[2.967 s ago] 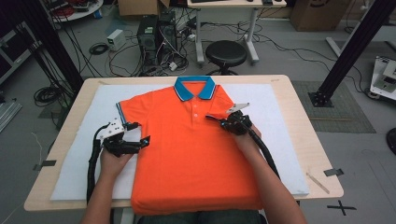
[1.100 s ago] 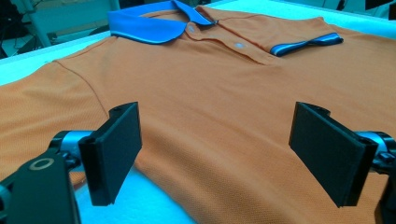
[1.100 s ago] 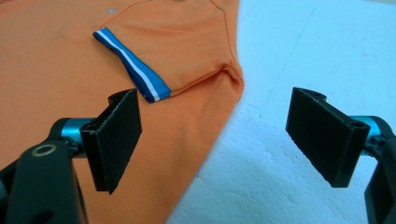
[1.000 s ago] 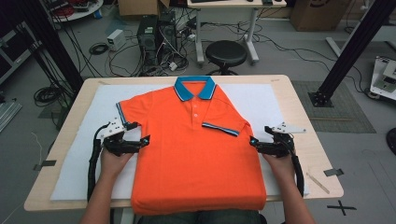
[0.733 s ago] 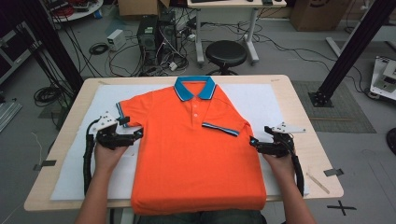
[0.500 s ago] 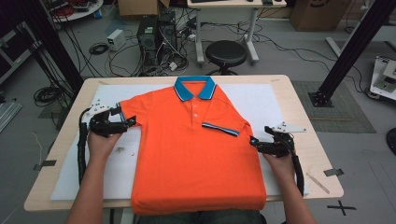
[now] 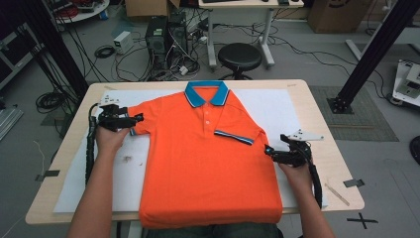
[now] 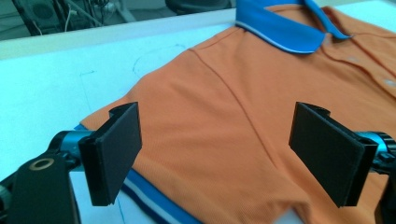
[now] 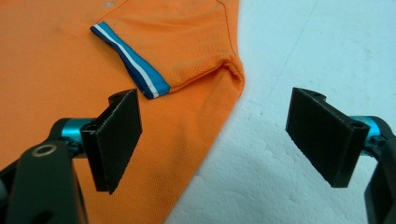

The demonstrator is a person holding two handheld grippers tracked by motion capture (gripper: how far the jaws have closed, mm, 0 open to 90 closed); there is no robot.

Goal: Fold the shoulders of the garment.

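An orange polo shirt point(image 7: 203, 168) with a blue collar point(image 7: 205, 94) lies flat, front up, on a white sheet point(image 7: 277, 106). Its right sleeve is folded inward onto the chest, its blue cuff point(image 7: 233, 136) lying slanted. My left gripper point(image 7: 134, 119) is open at the spread left sleeve. In the left gripper view the left gripper point(image 8: 215, 144) has its jaws wide on either side of the sleeve point(image 8: 210, 130), with the striped cuff point(image 8: 149, 203) below. My right gripper point(image 7: 268, 150) is open at the shirt's right edge. The right gripper point(image 9: 215, 140) straddles that edge, near the folded cuff point(image 9: 130, 60).
The sheet covers most of a wooden table point(image 7: 329, 139); bare sheet point(image 9: 303, 70) lies outside both sides of the shirt. Beyond the far edge stand a black stool point(image 7: 239, 55), computer cases point(image 7: 166, 37) and floor cables. A black frame post point(image 7: 371, 54) rises at the right.
The right gripper drew back from the chest to the shirt's right edge, leaving the sleeve folded inward. The left gripper moved from the shirt's left side up to the left sleeve.
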